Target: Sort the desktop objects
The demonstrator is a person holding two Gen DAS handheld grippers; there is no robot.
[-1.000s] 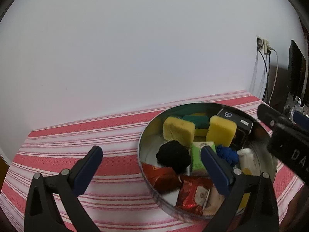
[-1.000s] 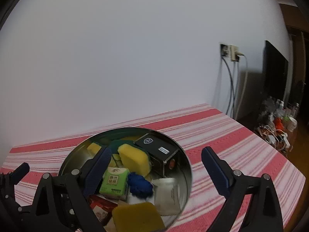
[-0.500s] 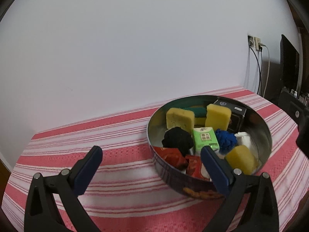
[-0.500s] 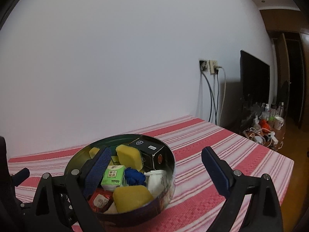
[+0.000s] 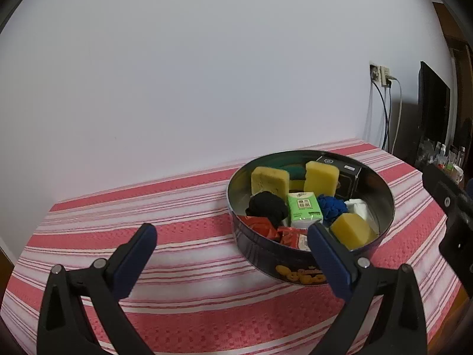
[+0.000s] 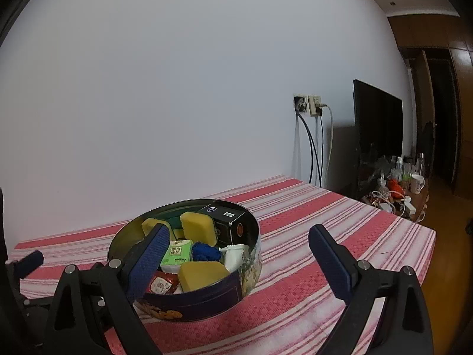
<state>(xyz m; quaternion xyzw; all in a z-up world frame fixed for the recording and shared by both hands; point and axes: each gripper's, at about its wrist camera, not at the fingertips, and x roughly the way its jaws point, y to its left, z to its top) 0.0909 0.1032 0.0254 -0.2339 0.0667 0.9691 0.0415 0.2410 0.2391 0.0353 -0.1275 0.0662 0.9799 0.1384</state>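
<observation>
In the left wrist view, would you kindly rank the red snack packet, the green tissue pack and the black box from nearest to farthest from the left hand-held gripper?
1. Red snack packet, at the tin's near wall.
2. Green tissue pack, mid-tin.
3. Black box, at the far side.

The left hand-held gripper is open.

No print can be read with certainty. The green pack (image 5: 304, 209) in the tin (image 5: 381, 183) bears dark characters on a pale label, too small to make out. The black box (image 6: 227, 220) behind it has a white sticker and a round emblem, both illegible. Gold lettering on the tin's outer wall is blurred.
</observation>
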